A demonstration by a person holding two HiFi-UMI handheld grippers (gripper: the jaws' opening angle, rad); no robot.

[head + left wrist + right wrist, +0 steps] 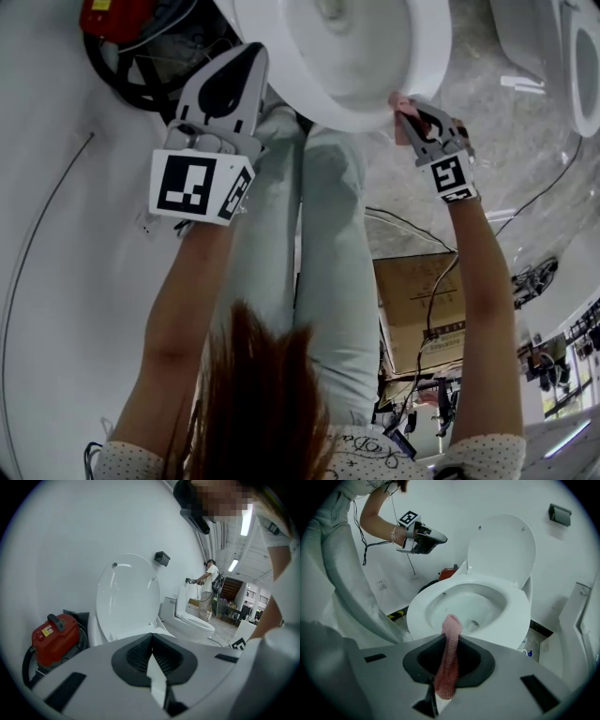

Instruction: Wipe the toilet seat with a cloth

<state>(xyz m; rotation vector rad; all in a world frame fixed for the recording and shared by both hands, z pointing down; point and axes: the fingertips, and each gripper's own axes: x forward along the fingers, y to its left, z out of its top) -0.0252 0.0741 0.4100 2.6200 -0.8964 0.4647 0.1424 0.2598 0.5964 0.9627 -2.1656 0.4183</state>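
The white toilet seat [419, 58] [516, 617] lies down on the bowl, and its lid [501, 545] [125, 597] stands raised against the wall. My right gripper [407, 109] [449, 637] is shut on a pink cloth [448, 660] [400, 100]. The cloth's free end sticks out past the jaws at the seat's front rim; I cannot tell if it touches. My left gripper [249, 56] [151, 640] is shut with nothing in it. It hangs in the air to the left of the bowl, apart from it, and shows in the right gripper view [423, 541] too.
A red vacuum cleaner [54, 637] [114, 17] with a black hose stands left of the toilet by the wall. A second toilet [574, 56] [193, 624] stands to the right. The person's pale-trousered legs [323, 244] are in front of the bowl. A cardboard box [422, 309] and cables lie behind.
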